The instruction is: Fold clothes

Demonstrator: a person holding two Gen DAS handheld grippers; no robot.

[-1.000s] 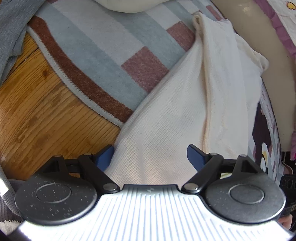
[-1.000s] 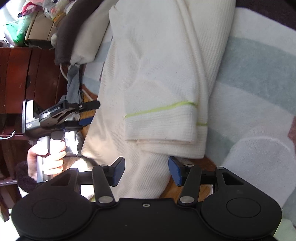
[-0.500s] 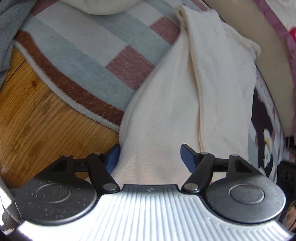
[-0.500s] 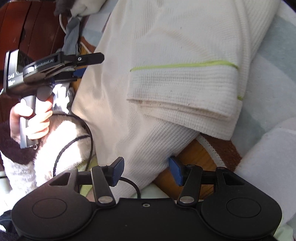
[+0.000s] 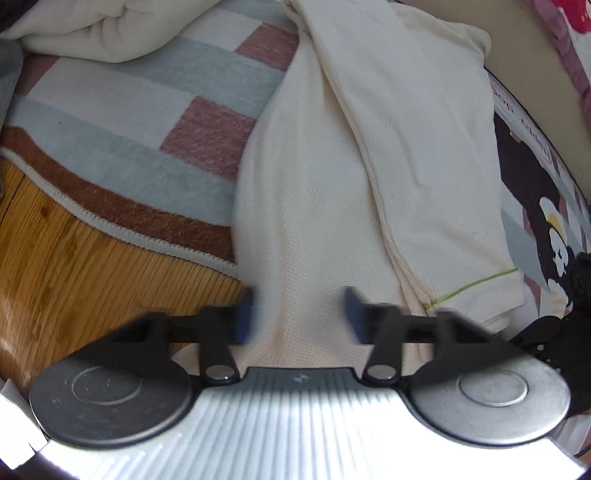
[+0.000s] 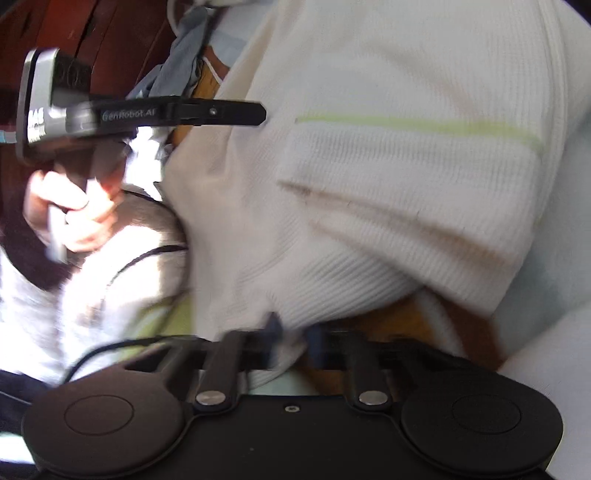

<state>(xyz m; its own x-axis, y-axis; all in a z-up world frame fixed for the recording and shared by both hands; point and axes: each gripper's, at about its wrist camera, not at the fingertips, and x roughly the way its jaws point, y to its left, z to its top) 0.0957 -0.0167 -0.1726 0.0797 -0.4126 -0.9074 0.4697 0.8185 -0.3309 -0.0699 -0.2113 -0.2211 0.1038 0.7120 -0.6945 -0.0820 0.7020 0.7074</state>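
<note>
A cream waffle-knit garment (image 5: 369,177) with a thin green stripe near its hem lies lengthwise over a striped rug (image 5: 122,122). My left gripper (image 5: 299,315) hovers low over the garment's near end. Its jaws are closing, and flat cloth lies between the blurred blue pads (image 5: 245,317), which still stand apart. In the right wrist view the same garment (image 6: 388,177) fills the frame, folded over itself. My right gripper (image 6: 293,336) has its jaws closing tight on a small bunch of the garment's lower edge. A hand (image 6: 70,210) holds the left gripper (image 6: 255,112) at the left.
Wooden floor (image 5: 74,280) shows beyond the rug's brown border. A second cream bundle (image 5: 92,33) lies at the far left, and a mat with a cartoon print (image 5: 546,221) lies on the right. Dark wooden furniture (image 6: 122,40), grey cloth (image 6: 184,62) and a black cable (image 6: 140,258) sit at the left.
Both pairs of jaws have narrowed, the right one down onto the garment's edge. Both grippers rolled and shifted, and the right one now sits closer to the cloth.
</note>
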